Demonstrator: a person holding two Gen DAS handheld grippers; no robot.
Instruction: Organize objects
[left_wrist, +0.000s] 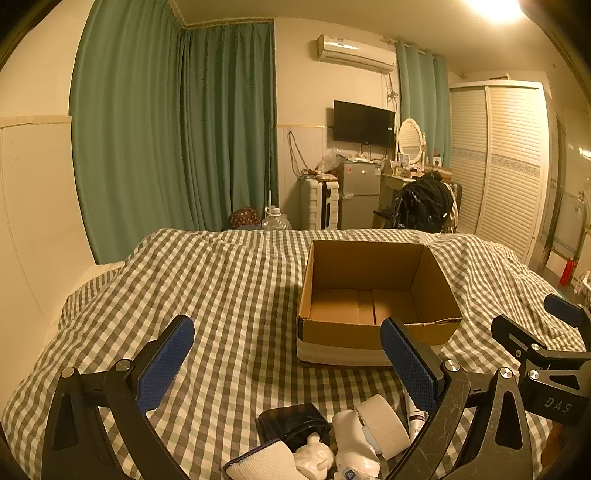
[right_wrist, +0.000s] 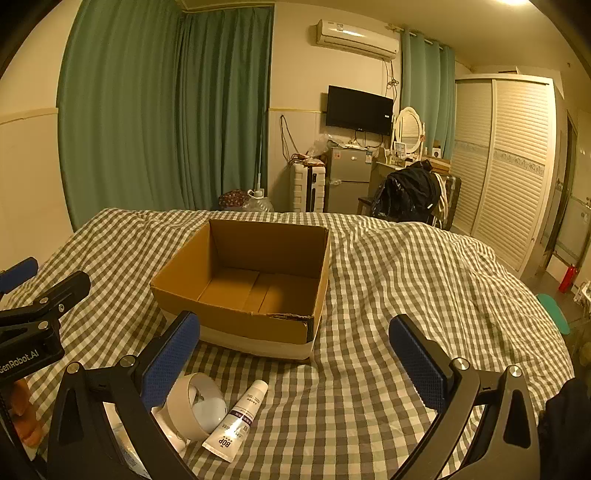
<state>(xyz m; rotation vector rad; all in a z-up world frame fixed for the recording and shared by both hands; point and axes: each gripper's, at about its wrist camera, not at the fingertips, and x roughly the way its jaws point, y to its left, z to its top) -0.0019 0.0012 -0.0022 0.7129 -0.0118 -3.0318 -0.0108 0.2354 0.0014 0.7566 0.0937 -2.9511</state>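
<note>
1. An open cardboard box (left_wrist: 376, 291) sits on the bed (left_wrist: 229, 280) with its gingham cover – nothing visible inside it, just the brown bottom flaps.
2. The loose stuff is piled on the bed on the near side of the box: a roll of tape (right_wrist: 197, 404) standing on edge, a white tube (right_wrist: 240, 421) with "BOP" printed on it lying just beside the roll, and a black pouch (left_wrist: 291, 424) a bit further left of the box's near corner.
3. Also in that pile, nearer than the box: some white plastic pieces (left_wrist: 351, 446) and a rolled white cloth (left_wrist: 266, 461), touching each other.
4. The left tool (left_wrist: 288, 363) hovers over the pile with its blue pads spread wide – nothing between them.
5. The right tool (right_wrist: 295, 360) is spread wide too, hanging in front of the box's near wall and empty, with the tape roll right next to its left finger (right_wrist: 170, 360).
</note>
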